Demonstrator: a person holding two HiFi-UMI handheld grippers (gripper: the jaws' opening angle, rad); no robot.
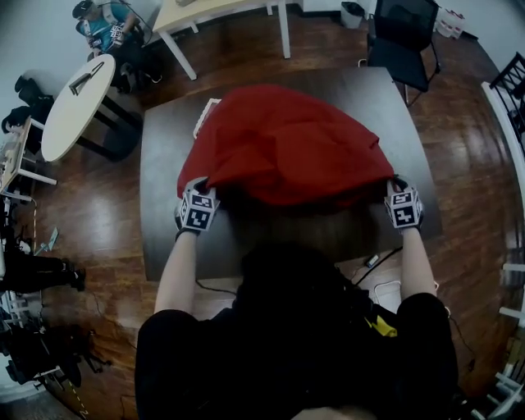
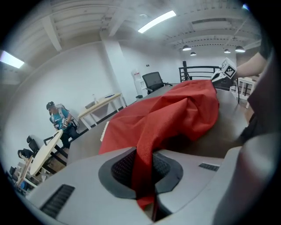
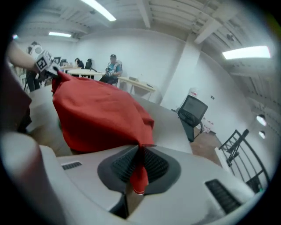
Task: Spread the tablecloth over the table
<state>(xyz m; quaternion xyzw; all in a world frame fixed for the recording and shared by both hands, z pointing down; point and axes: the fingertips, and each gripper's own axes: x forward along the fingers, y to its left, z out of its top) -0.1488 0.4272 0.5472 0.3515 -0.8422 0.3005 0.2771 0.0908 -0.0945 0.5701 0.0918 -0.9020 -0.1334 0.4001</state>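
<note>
A red tablecloth [image 1: 283,148] hangs bunched above a dark table [image 1: 164,164], held up by its two near corners. My left gripper [image 1: 197,190] is shut on the cloth's left corner, and in the left gripper view the red fabric [image 2: 145,167] is pinched between its dark pads. At the other side my right gripper [image 1: 399,187] is shut on the right corner, with the hemmed tip [image 3: 139,176] poking out between its pads. The cloth [image 3: 96,114] billows toward the table's far side. Each gripper shows in the other's view, the right one [image 2: 219,74] and the left one [image 3: 52,69].
A white sheet [image 1: 203,115] lies on the table, partly under the cloth. A black office chair [image 1: 402,37] stands at the far right, a light table [image 1: 221,12] behind, and a round white table [image 1: 78,102] at the left. A seated person [image 1: 107,29] is at the far left.
</note>
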